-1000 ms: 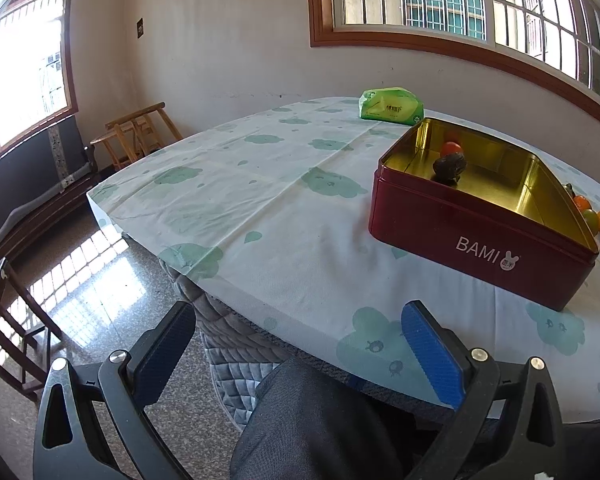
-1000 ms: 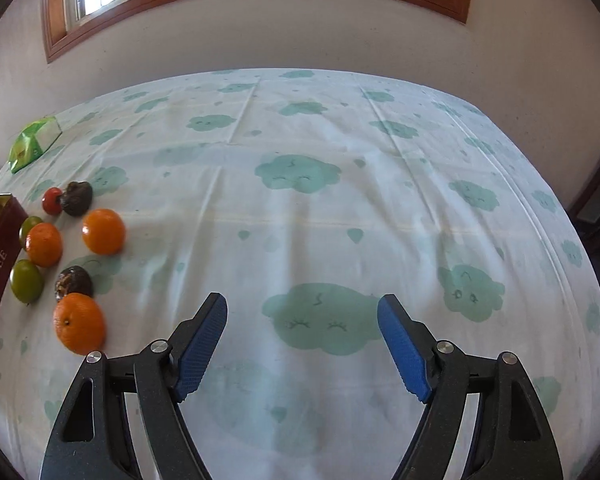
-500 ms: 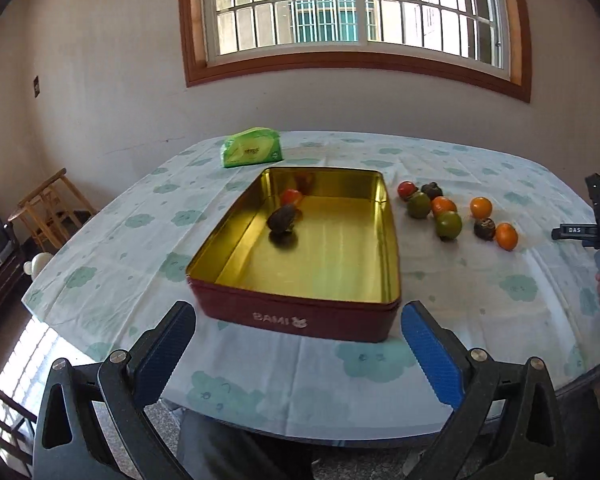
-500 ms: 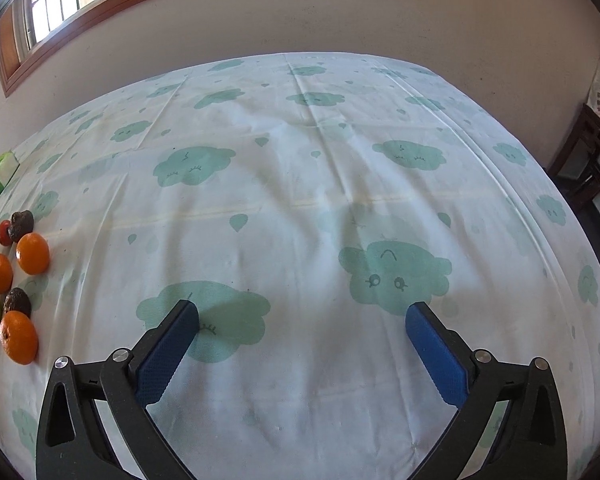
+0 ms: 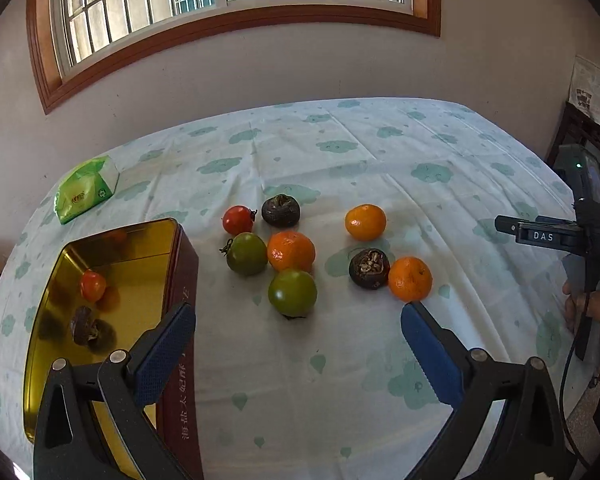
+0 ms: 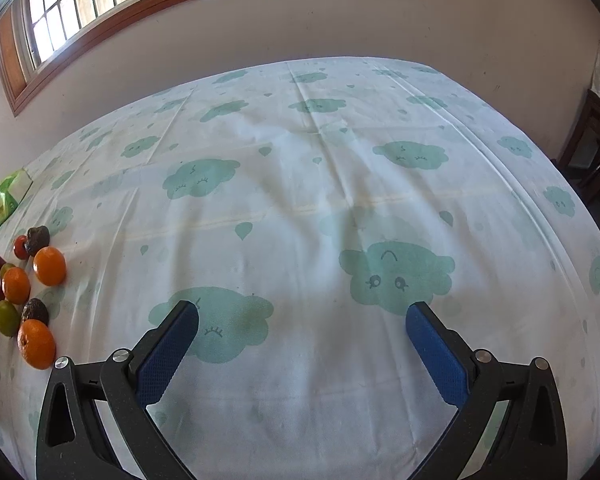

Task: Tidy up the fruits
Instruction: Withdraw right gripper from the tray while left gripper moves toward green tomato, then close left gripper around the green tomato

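Several loose fruits lie on the cloud-print tablecloth: a red tomato (image 5: 238,220), two green tomatoes (image 5: 247,253) (image 5: 292,292), three oranges (image 5: 291,251) (image 5: 365,222) (image 5: 410,279) and two dark brown fruits (image 5: 280,210) (image 5: 369,268). At the left stands a red tin (image 5: 182,280) with a gold inside, holding a small red tomato (image 5: 92,285) and a dark fruit (image 5: 85,330). My left gripper (image 5: 298,344) hangs open just in front of the fruits, nothing between its blue pads. My right gripper (image 6: 302,340) is open over bare cloth, with the fruit cluster (image 6: 49,266) far to its left.
A green packet (image 5: 86,190) lies at the back left of the table. The other hand-held gripper (image 5: 556,236) and a hand (image 5: 588,308) show at the right edge of the left wrist view. Dark wooden furniture (image 6: 596,148) stands beyond the table's right edge.
The left gripper has swung right from the table's corner, past the tin, and now faces the loose fruits. The right gripper's jaws have widened and its view has shifted slightly right.
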Motion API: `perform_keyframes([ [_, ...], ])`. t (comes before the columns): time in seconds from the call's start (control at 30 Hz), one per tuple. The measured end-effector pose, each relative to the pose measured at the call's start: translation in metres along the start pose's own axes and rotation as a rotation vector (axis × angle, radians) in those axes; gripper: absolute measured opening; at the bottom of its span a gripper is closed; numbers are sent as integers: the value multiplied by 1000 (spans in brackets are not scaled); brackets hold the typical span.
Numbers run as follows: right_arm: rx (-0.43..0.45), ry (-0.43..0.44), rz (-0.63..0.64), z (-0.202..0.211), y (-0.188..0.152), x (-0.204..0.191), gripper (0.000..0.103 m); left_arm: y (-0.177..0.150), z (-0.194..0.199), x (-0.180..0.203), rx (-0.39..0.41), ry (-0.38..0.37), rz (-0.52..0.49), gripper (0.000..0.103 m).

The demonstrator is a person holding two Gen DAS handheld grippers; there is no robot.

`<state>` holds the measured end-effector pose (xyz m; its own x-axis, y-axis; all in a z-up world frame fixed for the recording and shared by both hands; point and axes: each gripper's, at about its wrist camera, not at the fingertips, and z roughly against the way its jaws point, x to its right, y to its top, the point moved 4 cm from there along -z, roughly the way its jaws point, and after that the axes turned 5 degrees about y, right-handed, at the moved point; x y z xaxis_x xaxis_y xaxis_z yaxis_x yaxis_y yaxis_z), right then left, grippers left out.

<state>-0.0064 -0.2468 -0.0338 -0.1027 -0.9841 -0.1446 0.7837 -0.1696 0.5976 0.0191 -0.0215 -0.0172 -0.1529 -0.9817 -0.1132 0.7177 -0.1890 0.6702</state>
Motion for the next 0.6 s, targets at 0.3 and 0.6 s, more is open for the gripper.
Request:
perform_keyframes([
  [0.3,12,41,-10,2,0,0,103,9,-49,-1,-88,79,-58,80],
  [0.6,14,49,-11,2,1,0,103,-3,-74,-3,-141,35,-11,32],
])
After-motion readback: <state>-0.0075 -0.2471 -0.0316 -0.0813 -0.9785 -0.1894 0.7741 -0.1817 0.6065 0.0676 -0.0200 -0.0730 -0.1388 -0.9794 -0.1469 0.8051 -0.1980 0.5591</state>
